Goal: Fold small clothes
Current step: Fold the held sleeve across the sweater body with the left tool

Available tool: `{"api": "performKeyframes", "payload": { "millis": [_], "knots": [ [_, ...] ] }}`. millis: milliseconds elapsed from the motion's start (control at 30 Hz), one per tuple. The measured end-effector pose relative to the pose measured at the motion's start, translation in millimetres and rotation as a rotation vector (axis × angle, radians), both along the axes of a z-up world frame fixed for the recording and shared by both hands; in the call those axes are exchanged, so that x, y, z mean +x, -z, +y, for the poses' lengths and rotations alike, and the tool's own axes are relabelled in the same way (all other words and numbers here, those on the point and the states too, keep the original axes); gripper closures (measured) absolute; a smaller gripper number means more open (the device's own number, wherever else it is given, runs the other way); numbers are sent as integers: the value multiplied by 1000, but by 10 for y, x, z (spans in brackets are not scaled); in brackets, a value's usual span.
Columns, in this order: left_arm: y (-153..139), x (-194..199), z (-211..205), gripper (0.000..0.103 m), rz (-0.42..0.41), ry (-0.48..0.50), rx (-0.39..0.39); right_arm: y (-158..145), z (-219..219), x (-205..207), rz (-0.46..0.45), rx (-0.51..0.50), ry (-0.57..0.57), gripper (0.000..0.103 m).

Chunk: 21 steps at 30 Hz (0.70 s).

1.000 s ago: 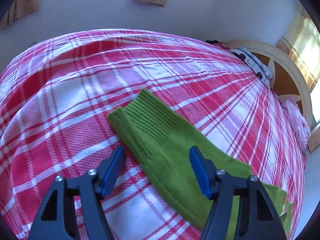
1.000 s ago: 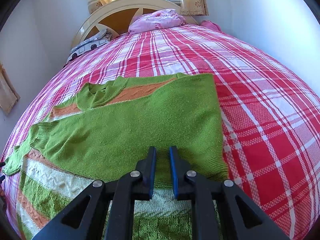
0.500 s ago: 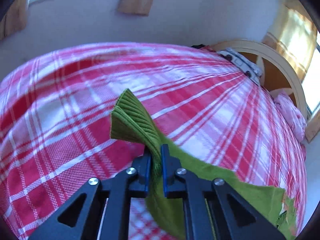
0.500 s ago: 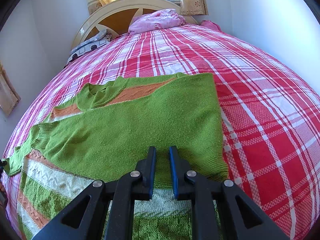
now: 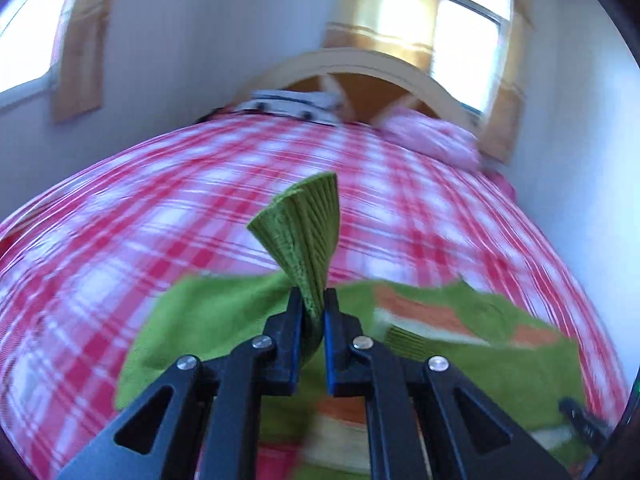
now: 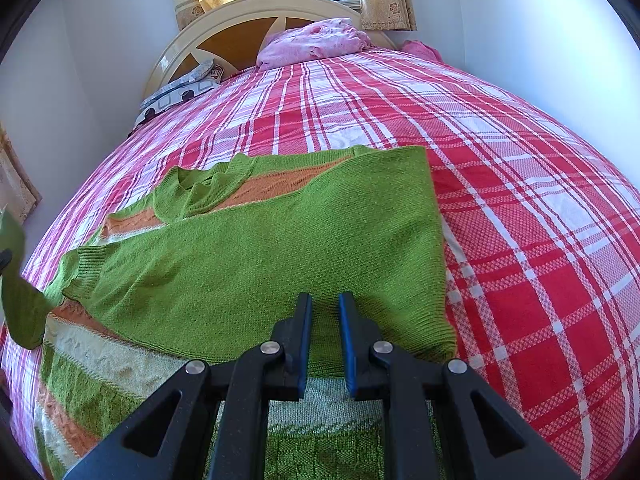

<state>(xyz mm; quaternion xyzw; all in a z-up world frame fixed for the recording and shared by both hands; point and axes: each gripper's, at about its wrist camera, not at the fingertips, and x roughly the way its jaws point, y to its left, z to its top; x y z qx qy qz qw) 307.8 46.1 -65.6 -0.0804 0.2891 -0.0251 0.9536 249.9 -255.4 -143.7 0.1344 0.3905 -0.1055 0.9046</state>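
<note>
A green knitted sweater point(image 6: 280, 248) with orange and white stripes lies on the bed, its right sleeve folded across the body. My left gripper point(image 5: 310, 308) is shut on the ribbed cuff of the left sleeve point(image 5: 306, 224) and holds it lifted above the sweater body point(image 5: 460, 328). That lifted sleeve shows at the left edge of the right wrist view point(image 6: 16, 280). My right gripper point(image 6: 324, 304) hovers over the folded sleeve near its lower edge, jaws nearly closed with a narrow gap and nothing between them.
The bed has a red and white plaid cover point(image 6: 520, 200). A cream headboard point(image 6: 240, 20), a pink bundle point(image 6: 316, 40) and a patterned pillow point(image 6: 180, 88) are at the far end. White walls flank both sides.
My left gripper closed on the left sleeve cuff, lifted it and swung it over the sweater body. The right gripper has stayed still.
</note>
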Motion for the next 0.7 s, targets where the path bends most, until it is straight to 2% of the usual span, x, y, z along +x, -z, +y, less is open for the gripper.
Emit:
{"api": "performKeyframes", "payload": {
  "millis": [133,200,333,433,467,533,567,600,700],
  "knots": [
    [132,-29,-504,93,39,96,16,1,-4,-2,-2,6,0,89],
    [219,-33,-739,93,58,131,49,0,-10,-5,-3,7,0,89],
    [362,-30,-959,93,100,190,94,2,-11,-2,-5,11,-1,89],
    [394,-52,-1015,90,136,201,95,-1,-7,2,-6,14,0,89],
    [416,-27,-1016,85,157,208,87,-2,-7,0,-5,12,0,89],
    [448,-32,-996,67,195,243,65,-1,-2,1,-2,4,0,89],
    [457,-66,-976,52,203,249,69,-2,-8,2,-2,2,-6,89],
    [440,-128,-926,36,199,239,79,-1,-4,6,0,-1,-6,89],
    [356,-370,-621,14,163,178,54,-1,-5,8,0,1,-7,89]
  ]
}}
